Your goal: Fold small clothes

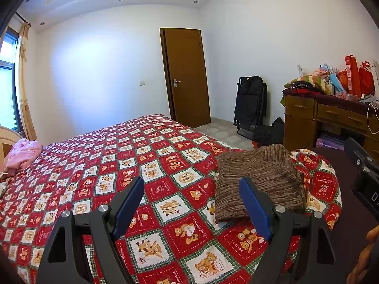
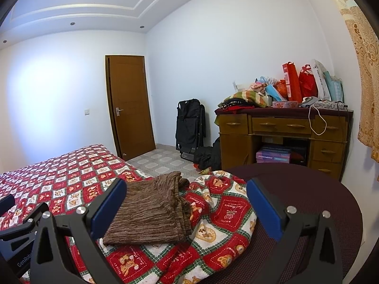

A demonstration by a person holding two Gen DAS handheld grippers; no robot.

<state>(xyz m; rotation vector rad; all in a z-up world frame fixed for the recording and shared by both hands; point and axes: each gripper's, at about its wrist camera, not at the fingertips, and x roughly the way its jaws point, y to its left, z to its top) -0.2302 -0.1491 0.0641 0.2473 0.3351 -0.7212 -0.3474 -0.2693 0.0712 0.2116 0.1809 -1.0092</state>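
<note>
Garment, brown striped knit [image 2: 151, 210], is laid folded flat on bear-print quilt [image 1: 99, 179] near bed's corner, prob. so it stays neat. L tongs [image 1: 191, 203] & R tongs [image 2: 187, 210] are held spread w/ nothing gripped, hovering just short of it.

The bedspread [image 1: 151, 165] is a check of red and white squares with tan bears, edged in green. On its near right lies a garment [image 1: 258, 177] streaked brown and tan. Far left, a pink bundle [image 1: 22, 153] — far right, a brown door [image 1: 187, 75].
</note>
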